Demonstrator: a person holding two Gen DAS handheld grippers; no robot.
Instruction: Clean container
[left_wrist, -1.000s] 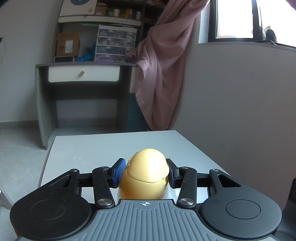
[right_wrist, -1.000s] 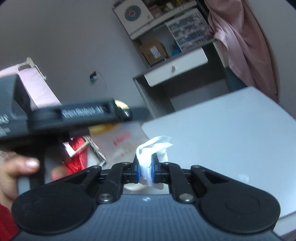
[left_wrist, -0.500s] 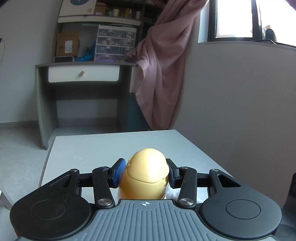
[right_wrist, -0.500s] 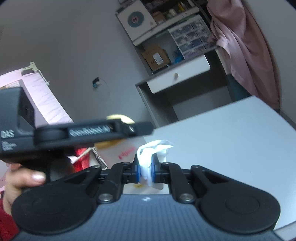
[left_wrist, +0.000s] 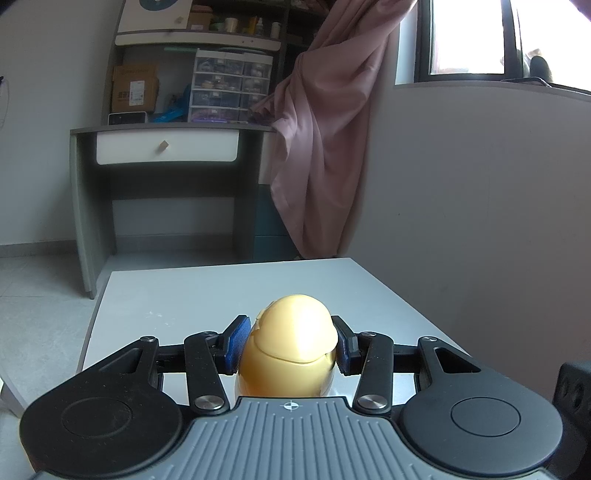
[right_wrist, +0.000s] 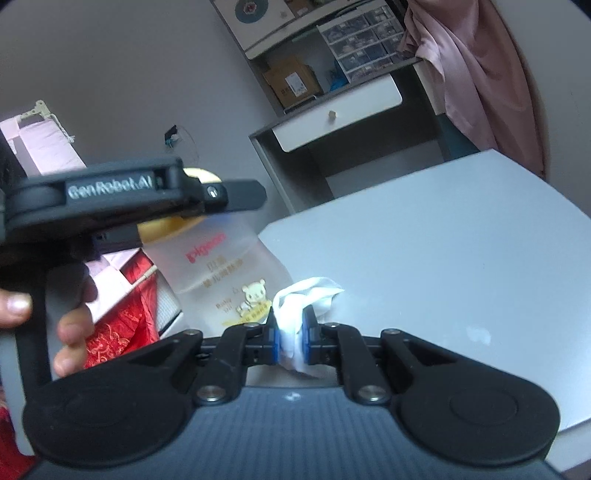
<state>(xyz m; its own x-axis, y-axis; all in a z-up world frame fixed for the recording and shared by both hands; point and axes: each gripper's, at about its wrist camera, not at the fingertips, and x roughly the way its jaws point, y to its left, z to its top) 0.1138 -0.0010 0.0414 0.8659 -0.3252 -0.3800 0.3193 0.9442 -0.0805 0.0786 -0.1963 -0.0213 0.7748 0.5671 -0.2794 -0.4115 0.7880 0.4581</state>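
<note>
My left gripper (left_wrist: 290, 349) is shut on the yellow domed cap (left_wrist: 291, 350) of a baby bottle and holds it upright over the white table (left_wrist: 207, 291). In the right wrist view the same gripper (right_wrist: 207, 195) shows from the side at upper left, with the bottle's translucent printed body (right_wrist: 221, 269) hanging below it. My right gripper (right_wrist: 290, 336) is shut on a crumpled white wipe (right_wrist: 295, 306), which sits right beside the bottle's lower wall; contact is hard to tell.
A grey desk (left_wrist: 162, 155) with a white drawer stands beyond the table's far edge. A pink curtain (left_wrist: 325, 140) and a grey wall close the right side. Red fabric (right_wrist: 122, 317) and the person's fingers (right_wrist: 70, 332) lie left of the table.
The right gripper with the wipe has moved closer to the bottle's body, which now looms larger. The left gripper holds steady.
</note>
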